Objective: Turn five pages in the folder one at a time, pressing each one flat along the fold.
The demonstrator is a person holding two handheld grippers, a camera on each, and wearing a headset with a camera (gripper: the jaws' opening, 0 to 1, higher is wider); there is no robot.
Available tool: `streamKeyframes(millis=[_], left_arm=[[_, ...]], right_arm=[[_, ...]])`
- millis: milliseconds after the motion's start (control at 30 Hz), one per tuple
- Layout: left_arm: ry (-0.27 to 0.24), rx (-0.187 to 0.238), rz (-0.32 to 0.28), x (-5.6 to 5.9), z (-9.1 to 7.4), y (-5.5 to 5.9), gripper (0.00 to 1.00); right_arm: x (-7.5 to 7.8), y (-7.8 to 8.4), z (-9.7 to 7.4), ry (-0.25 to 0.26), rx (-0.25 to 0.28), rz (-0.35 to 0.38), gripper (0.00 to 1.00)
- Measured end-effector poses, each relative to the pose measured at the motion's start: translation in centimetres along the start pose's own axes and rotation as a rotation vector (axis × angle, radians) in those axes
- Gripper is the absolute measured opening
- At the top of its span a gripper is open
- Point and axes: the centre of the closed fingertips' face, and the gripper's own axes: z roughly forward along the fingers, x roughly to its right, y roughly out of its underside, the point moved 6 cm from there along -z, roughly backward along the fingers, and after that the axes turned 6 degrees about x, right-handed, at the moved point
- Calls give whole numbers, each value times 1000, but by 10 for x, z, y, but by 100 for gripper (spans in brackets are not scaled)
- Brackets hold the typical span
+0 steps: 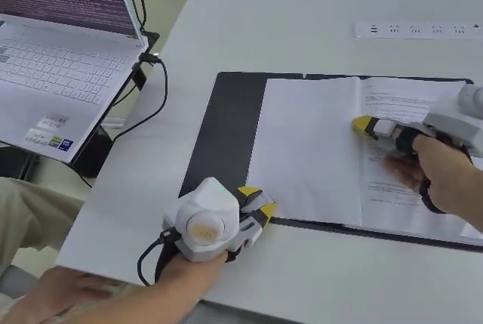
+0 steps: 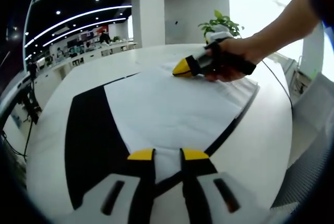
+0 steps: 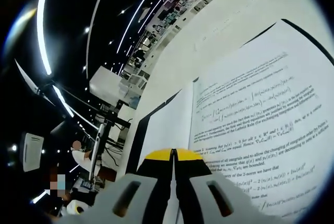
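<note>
Pressing looks like the step in hand. The right gripper, jaws clenched together on nothing, rests its yellow tips at the fold of the folder, which lies open on the table. The left gripper sits at the folder's near edge, by the lower corner of the turned page. Its jaws stand a little apart and, as far as the fisheye view lets me judge, hold nothing.

To do it well, I would run the closed tips along the fold from one end to the other with light, even pressure. They should ride just on the turned page's side, so the sheet is ironed down rather than dragged. The left gripper could pin the sheet's lower edge so it does not creep. Too steep an angle or too hard a push would likely wrinkle or tear thin paper, so a low, flat stroke is safer.

The turned page is plain white paper, blank on its upper face, smooth and lying flat. The printed page to its right carries dense lines of text. The folder's cover is a flat, matt black rectangle, probably stiffer than the sheets. The table is smooth and white, so the folder may slide if pushed sideways.
</note>
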Motion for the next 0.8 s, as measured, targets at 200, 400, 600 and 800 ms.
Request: streamKeyframes(millis=[200,400,600,800], left_arm=[[0,6,4,-1,0,1,17],[-1,12,0,-1,0,2,17],[-3,14,0,0,0,2,17],[-5,19,-4,0,0,2,17]], right_arm=[[2,-7,10,2,15,14,0],[5,-17,21,13,26,20,0],[4,-29,34,26,14,3,0],[8,-40,44,41,27,13,0]])
